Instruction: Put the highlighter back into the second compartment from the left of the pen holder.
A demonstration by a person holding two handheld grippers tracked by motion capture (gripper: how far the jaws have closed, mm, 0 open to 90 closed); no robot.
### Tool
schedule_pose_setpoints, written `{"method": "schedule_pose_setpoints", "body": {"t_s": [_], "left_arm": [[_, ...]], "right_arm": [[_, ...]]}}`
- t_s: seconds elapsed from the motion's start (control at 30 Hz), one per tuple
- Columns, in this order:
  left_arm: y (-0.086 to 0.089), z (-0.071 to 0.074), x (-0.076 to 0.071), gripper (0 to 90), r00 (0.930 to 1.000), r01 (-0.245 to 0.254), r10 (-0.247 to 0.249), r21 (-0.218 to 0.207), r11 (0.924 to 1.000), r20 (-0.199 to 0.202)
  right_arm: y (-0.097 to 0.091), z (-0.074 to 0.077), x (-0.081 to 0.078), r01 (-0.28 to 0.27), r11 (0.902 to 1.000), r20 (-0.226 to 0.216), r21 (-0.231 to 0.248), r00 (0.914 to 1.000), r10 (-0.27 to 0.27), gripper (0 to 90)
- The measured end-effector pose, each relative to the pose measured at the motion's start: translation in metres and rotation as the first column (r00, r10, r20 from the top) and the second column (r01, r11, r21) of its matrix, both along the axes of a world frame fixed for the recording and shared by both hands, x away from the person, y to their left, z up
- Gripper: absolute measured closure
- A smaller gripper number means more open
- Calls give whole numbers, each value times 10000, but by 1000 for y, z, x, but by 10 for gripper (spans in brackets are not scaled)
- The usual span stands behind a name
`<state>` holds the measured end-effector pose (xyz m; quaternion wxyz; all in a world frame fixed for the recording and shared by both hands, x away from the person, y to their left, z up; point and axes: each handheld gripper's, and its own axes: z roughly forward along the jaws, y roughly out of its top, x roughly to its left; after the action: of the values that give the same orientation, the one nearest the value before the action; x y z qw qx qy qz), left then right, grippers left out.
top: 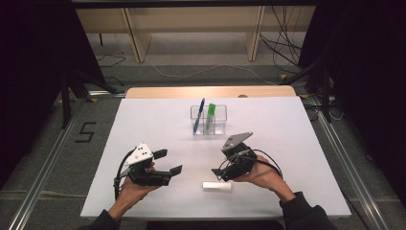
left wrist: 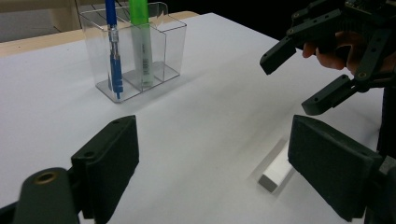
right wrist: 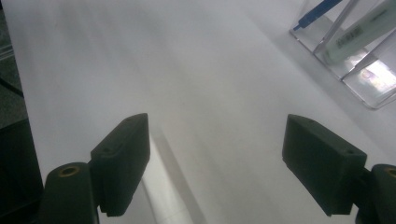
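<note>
High view: above the near edge, facing 12 o'clock — far.
Gripper views: low, close — share the organiser (left wrist: 135, 51).

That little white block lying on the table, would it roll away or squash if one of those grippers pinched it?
The white block probably won't roll: its flat sides show in the left gripper view. It looks solid, likely stiff. Being small, it seems light and might slide on the smooth table.

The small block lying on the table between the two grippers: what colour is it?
White; the small block shows best in the left gripper view, lying on the white table.
</note>
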<state>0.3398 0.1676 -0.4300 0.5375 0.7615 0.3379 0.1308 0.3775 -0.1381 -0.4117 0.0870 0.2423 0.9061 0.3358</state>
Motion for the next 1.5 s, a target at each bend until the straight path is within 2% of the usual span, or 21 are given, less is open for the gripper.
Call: {"method": "schedule_pose_setpoints", "body": {"t_s": [0.63, 0.87, 1.27, 1.5], "left_arm": [[-1, 0, 1, 159, 10000, 13, -13, 14, 10000, -5], [-1, 0, 1, 159, 10000, 23, -23, 37, 10000, -34], [-1, 0, 1, 159, 10000, 14, -14, 35, 10000, -40], [-1, 0, 1, 159, 10000, -4, 4, -16, 10000, -48]], "right_arm": [[4, -11, -9, -596, 9928, -607, -1042, 9967, 535, 209], [5, -14, -11, -771, 9891, -670, -1254, 9954, 691, 208], [8, -23, -15, -1110, 9733, -1018, -2011, 9905, 919, 207], [8, -26, -17, -1198, 9690, -1090, -2161, 9892, 980, 207]]}}
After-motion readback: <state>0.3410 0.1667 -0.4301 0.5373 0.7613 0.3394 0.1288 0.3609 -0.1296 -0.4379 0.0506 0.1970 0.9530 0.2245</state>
